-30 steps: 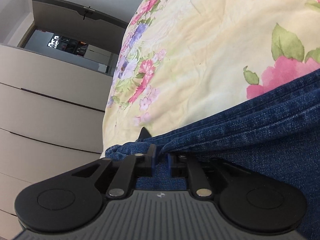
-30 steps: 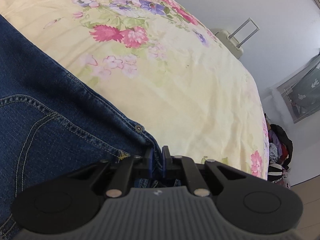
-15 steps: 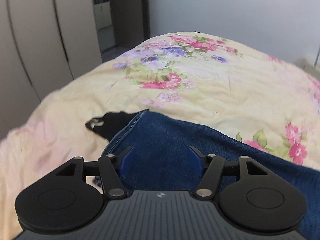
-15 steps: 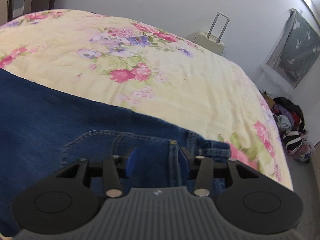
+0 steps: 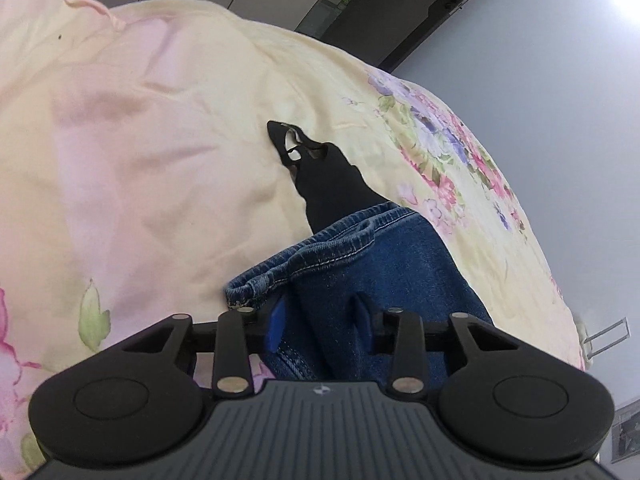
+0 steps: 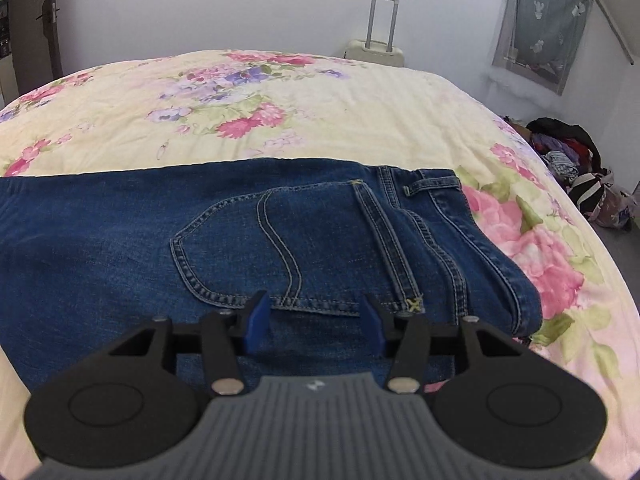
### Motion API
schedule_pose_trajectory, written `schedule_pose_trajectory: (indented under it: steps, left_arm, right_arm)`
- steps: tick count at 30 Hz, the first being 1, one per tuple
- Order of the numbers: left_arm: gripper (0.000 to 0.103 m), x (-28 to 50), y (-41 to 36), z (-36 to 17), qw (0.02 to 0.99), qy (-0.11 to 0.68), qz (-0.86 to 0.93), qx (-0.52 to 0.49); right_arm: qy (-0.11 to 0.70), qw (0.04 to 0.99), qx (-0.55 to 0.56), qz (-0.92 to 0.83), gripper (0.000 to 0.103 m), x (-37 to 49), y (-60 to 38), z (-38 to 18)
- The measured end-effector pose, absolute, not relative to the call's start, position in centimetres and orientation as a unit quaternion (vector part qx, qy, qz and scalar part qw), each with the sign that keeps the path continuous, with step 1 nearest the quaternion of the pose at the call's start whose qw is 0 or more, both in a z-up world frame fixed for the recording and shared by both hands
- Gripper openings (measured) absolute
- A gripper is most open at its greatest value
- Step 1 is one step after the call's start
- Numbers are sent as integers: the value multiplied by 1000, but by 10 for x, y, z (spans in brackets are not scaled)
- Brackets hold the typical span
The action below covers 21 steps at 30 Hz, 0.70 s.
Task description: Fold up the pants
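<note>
Jeans (image 6: 280,240) lie flat across a floral bedspread (image 6: 320,100), folded lengthwise, with the legs running off to the left and the waistband (image 6: 432,188) at the right, a back pocket (image 6: 256,248) facing up. At the far left, in the left wrist view, the hems (image 5: 320,256) of the jeans (image 5: 384,264) are stacked one on the other on a plain, pale stretch of the bedspread (image 5: 140,140). A black strap (image 5: 320,172) with a clip at its end pokes out from under the hems and rests on the cover. The left gripper (image 5: 320,320) hangs just over the leg ends, its blue-padded fingers (image 5: 276,322) spread apart with denim showing between them and nothing clamped. A dark doorway (image 5: 408,12) stands beyond the bed's far edge. Farther right, in the right wrist view, the right gripper (image 6: 316,320) hovers above the seat of the jeans near the pocket's lower seam, its fingers (image 6: 256,318) likewise wide apart and gripping nothing. A belt loop (image 6: 432,187) lies along the waistband. Past the bed, a cream suitcase (image 6: 376,50) with its handle raised stands against the white wall. At the far right, a grey cloth (image 6: 536,20) with white motifs hangs by the window, above a heap of clothes (image 6: 572,160) on the floor.
</note>
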State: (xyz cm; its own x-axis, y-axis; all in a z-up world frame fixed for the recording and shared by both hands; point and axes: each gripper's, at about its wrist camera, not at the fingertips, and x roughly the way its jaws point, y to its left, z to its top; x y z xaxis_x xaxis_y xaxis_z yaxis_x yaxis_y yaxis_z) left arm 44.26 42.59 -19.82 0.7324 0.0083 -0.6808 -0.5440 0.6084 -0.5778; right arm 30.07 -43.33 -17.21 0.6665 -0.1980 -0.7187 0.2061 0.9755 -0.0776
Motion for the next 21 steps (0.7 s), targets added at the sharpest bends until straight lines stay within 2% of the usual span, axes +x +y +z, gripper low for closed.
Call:
schedule_pose_trajectory:
  steps: [1,2,3,4,6,9,15,18,21]
  left_arm:
    - [23,445,426,-201,833,327,163,-415]
    - [17,448,425,-200,835,326,164,-412]
    - [4,449,423,-195,840,324,169,-401]
    - [1,449,420,-185,847,319,176,-387]
    - [1,446,408,-154,873,297,170,-349]
    - [1,440,381,-110,918,278,174,-225]
    - [1,464,385,-164,890,368,223,-151]
    - [1,465,388,-186,880,381,232,-162]
    - [10,464,396,-189,876,379,231,-186]
  right_arm:
    - [392,912,6,-117,47,300,-433,-173]
    - [392,912,7,-121,47,299,-433,-174]
    - [393,911,8,-124,47,300,-433,-175]
    - [397,909,5,-128,47,301,-433,-176]
    - [402,906,-1,-133,47,301,-432,-180]
    - [409,902,-12,-139,49,302,-433,-183]
    - [415,899,-17,-136,50,303,-434,-185]
    - [417,899,-18,-136,50,301,-436,-184]
    - [421,897,-13,-136,50,297,-439,-182]
